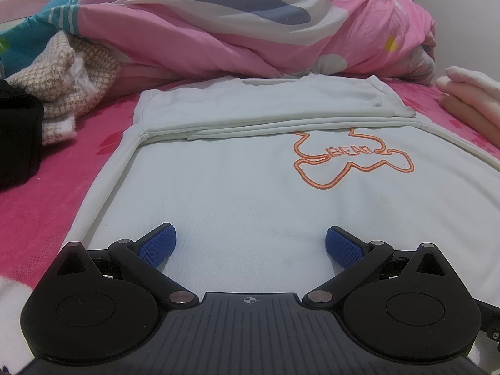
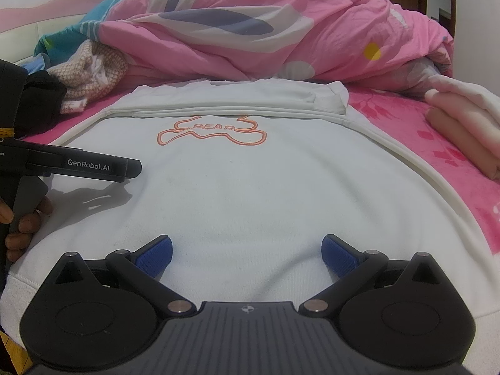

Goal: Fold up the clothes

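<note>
White sweatshirt (image 1: 237, 187) lies flat on the pink bed sheet (image 1: 40, 193), orange bear outline (image 1: 353, 159) facing up, sleeves folded across the upper part. Left claw (image 1: 250, 247) spread wide, low over the hem area, pinching nothing. Right claw (image 2: 247, 251) likewise spread and empty, over the same garment nearer its right side. Crumpled pink duvet (image 1: 250, 31) behind the collar; folded pale clothes (image 2: 462, 125) on the right.

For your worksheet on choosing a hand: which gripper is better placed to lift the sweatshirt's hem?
Probably the right gripper: open over the white sweatshirt, with the ribbed hem showing just beneath it. The left gripper, also open, sits farther up.
</note>
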`<state>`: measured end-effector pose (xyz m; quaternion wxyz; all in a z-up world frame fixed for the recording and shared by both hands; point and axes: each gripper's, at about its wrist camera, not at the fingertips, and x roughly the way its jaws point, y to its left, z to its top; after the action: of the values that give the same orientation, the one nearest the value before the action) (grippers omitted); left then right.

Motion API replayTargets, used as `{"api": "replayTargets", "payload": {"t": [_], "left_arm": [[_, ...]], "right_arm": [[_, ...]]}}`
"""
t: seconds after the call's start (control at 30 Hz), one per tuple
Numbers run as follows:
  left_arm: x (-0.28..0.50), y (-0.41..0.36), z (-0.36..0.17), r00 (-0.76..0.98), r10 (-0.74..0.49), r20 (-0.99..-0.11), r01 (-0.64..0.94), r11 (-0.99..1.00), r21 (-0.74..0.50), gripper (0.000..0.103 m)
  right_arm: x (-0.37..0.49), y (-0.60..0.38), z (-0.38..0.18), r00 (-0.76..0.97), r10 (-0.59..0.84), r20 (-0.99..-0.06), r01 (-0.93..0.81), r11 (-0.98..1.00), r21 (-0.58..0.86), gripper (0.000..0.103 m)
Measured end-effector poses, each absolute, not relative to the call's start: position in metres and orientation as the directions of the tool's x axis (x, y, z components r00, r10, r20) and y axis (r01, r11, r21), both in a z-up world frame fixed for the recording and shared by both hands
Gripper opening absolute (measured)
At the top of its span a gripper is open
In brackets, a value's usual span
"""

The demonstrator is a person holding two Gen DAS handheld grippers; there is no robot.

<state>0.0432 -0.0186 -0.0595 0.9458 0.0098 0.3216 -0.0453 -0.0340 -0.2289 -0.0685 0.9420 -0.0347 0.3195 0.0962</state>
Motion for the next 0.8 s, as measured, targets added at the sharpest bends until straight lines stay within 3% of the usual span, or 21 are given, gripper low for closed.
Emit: {"api": "replayTargets", "payload": {"t": [0.8], "left_arm": [[0.0428, -0.0196, -0.0605, 0.791, -0.075, -0.607, 0.087, 0.996, -0.010, 0.103]], "right_arm": [[-0.0355, -0.2276, -0.0689, 0.779, 0.157, -0.607, -0.203, 0.979, -0.008, 0.103]]}}
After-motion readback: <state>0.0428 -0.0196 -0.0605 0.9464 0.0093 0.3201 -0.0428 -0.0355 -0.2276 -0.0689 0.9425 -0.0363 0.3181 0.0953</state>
